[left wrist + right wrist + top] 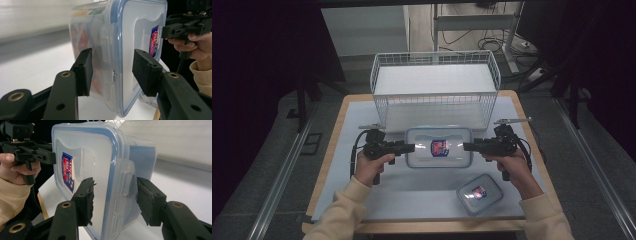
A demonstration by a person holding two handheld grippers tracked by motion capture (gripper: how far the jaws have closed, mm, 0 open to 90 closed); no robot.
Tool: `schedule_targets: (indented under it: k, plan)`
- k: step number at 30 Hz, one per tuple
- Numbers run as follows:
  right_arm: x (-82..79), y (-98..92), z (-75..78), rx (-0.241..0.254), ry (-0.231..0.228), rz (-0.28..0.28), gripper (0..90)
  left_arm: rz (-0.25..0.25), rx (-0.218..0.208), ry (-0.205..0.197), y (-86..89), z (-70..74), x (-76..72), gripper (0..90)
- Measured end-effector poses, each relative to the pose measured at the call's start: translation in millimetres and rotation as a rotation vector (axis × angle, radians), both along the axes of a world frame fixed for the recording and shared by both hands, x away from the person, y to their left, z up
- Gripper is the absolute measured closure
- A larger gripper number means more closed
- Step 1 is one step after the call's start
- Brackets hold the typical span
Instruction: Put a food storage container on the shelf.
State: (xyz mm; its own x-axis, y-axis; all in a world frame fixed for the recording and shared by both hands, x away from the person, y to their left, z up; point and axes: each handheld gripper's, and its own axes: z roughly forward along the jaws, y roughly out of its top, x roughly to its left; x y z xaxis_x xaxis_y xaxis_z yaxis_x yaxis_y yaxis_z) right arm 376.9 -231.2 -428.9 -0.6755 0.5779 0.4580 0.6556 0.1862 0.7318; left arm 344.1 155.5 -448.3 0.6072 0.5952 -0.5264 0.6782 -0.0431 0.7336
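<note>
A large clear container (439,146) with a blue-rimmed lid and a red and blue label hangs level between my two grippers over the middle of the white mat. My left gripper (411,147) is shut on its left end, and my right gripper (467,146) on its right end. In the left gripper view the two pads of the left gripper (112,72) press the lid and the base of the container (130,37) around the end latch; orange contents show through the wall. In the right gripper view the right gripper (115,200) clamps the container (95,157) the same way.
A white wire basket (435,90) stands just behind the container at the back of the table. A smaller lidded container (479,193) lies at the front right on the white mat (362,200). Wooden table edges frame the mat.
</note>
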Motion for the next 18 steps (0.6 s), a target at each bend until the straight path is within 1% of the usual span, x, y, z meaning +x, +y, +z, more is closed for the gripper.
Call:
schedule_targets:
  k: [2,6,8,11,12,14,15,16,17,18]
  plan:
    - [0.2,-0.3,1.6,0.000,-0.006,0.000,49.6,0.003,-0.001,-0.003,-0.4,2.0,0.1,51.7]
    - [0.5,-0.9,10.3,0.002,-0.030,-0.002,49.6,0.001,0.002,-0.026,-0.4,11.4,1.4,51.7]
    - [0.8,-0.6,17.8,0.008,-0.043,-0.003,49.6,-0.003,0.009,-0.040,0.2,18.0,2.6,51.8]
    - [1.6,-0.6,22.1,0.014,-0.052,-0.003,49.6,0.000,0.012,-0.054,0.2,26.4,3.8,51.8]
    - [2.7,-0.8,26.2,0.019,-0.061,-0.002,49.6,0.001,0.014,-0.063,0.1,32.8,4.7,51.8]
    - [3.9,-0.8,31.5,0.021,-0.072,-0.003,49.6,0.001,0.014,-0.072,0.1,38.7,6.2,51.8]
    - [3.9,-0.8,31.5,0.021,-0.072,-0.003,49.6,0.001,0.014,-0.072,0.1,38.7,6.2,51.9]
    - [5.1,-0.8,36.9,0.024,-0.083,-0.003,49.6,0.001,0.012,-0.081,0.1,44.2,7.6,51.8]
    - [5.1,-0.8,36.9,0.024,-0.083,-0.003,49.6,0.001,0.012,-0.081,0.1,44.2,7.6,51.9]
    - [5.6,-0.8,39.5,0.025,-0.087,-0.005,49.6,0.003,0.013,-0.083,0.0,47.6,8.4,51.9]
